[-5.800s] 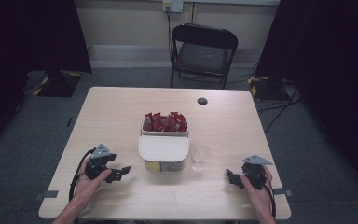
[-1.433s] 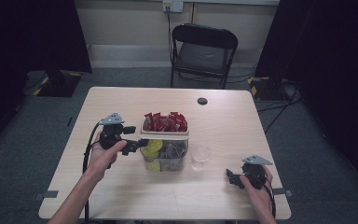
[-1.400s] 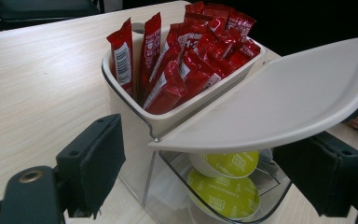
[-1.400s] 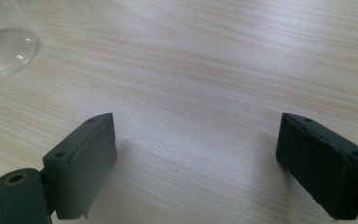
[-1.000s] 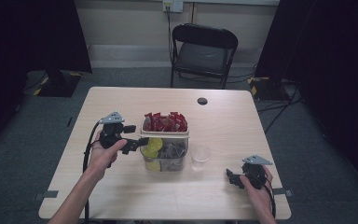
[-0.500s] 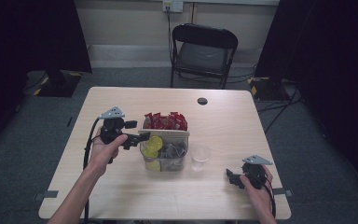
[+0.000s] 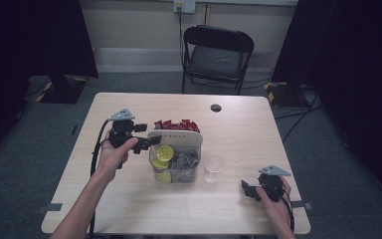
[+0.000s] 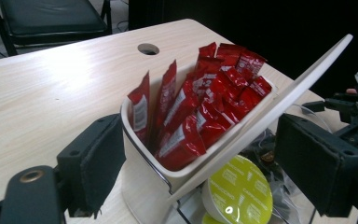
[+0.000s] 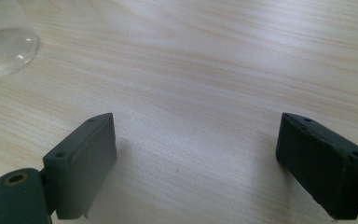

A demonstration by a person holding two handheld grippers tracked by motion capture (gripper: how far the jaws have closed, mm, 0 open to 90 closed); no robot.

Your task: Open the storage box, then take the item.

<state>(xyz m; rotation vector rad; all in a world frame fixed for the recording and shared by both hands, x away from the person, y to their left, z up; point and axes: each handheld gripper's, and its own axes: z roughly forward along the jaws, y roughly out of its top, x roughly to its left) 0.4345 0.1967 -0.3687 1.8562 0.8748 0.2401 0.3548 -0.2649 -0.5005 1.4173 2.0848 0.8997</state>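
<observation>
Table (image 7: 129,199) carries one clear bin (image 7: 179,167), one glass (image 7: 213,168), two grippers.

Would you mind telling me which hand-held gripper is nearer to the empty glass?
The right hand-held gripper: it rests toward the person from the glass, off to its right. The left hand-held gripper is farther, beyond the clear box, at the lid.

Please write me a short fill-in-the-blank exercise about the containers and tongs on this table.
1. The white lid over the clear bin is ____.
2. The white tub holds ____ sachets.
3. The right tongs hold ____.
4. The clear cup stands beside the bin, on its ____ in the high view.

Missing words: tilted; red; nothing; right
</observation>
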